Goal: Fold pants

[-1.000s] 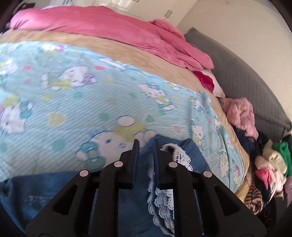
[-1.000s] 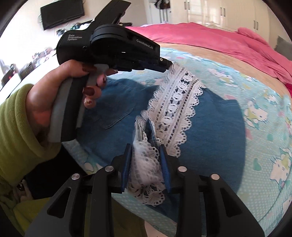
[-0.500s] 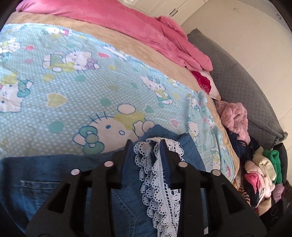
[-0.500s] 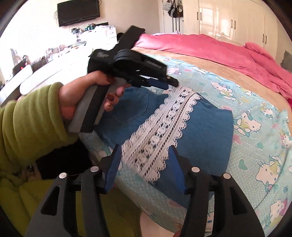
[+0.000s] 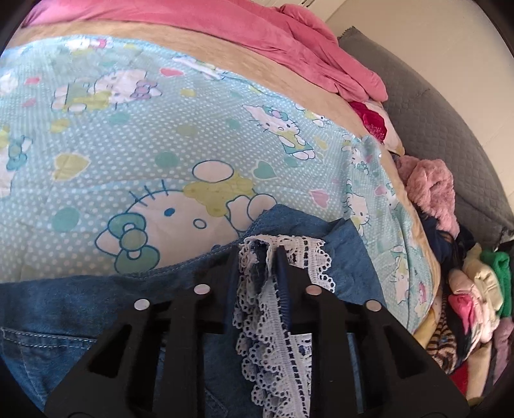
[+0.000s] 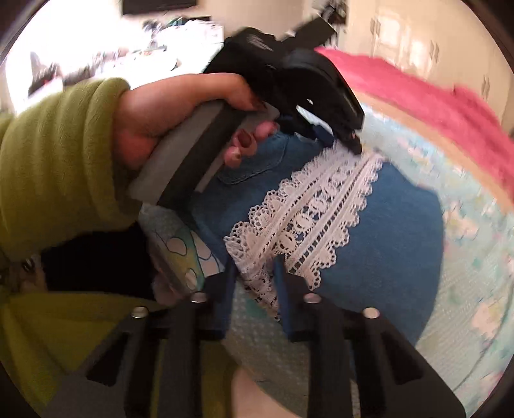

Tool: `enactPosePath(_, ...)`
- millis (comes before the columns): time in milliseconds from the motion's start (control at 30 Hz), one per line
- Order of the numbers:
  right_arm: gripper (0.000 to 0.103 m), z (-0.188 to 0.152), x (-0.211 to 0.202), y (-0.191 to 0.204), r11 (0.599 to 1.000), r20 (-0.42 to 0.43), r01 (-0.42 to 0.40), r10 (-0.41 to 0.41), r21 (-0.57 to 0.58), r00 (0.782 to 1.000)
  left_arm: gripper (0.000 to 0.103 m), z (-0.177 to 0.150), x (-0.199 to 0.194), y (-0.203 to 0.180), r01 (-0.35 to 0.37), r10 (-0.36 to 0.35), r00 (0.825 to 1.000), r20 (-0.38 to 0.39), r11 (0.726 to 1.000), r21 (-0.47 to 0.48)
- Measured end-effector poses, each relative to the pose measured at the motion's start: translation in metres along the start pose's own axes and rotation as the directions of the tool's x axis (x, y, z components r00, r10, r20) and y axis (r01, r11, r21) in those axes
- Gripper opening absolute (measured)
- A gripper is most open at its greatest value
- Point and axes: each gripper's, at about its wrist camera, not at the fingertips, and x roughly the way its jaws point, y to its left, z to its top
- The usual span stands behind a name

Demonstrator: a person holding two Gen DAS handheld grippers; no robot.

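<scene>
On the bed (image 5: 135, 154), which is covered with a light blue cartoon-cat sheet, the denim pants (image 6: 385, 231) lie spread flat, a white lace trim (image 6: 321, 205) running across them. In the left wrist view the left claw (image 5: 258, 257) is closing, with a bunched fold of lace and denim between its fingers at the far end of the trim; the pads press on the fabric. In the right wrist view the right claw (image 6: 253, 273) is closing on the near end of the same lace trim, at the edge of the bed; lace sits between its fingers and is pinched there. The same view shows the left claw held by a hand (image 6: 167, 122) in a green sleeve (image 6: 54, 160), its tip on the far end of the lace. A pink duvet (image 5: 225, 29) lies along the far side of the bed. A heap of mixed clothes (image 5: 465, 283) sits beside the bed at right, against a grey quilted cushion (image 5: 433, 115).
</scene>
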Motion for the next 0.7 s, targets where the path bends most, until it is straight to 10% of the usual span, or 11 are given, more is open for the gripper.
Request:
enactPosePath(200, 0.013, 0.016, -0.02, -0.017, 0.986, 0.092, -0.134, 0.124, 0.103, 0.988, 0.012, 0.011, -0.03, -0.014, -0.019, 0.013, 0.996, 0.087, 0.997, 0.071)
enactPosePath(700, 0.022, 0.025, 0.013, -0.003, 0.985, 0.009, -0.153, 0.152, 0.078, 0.988, 0.021, 0.001, -0.018, 0.015, -0.14, 0.136, 0.989, 0.062, 0.989, 0.054)
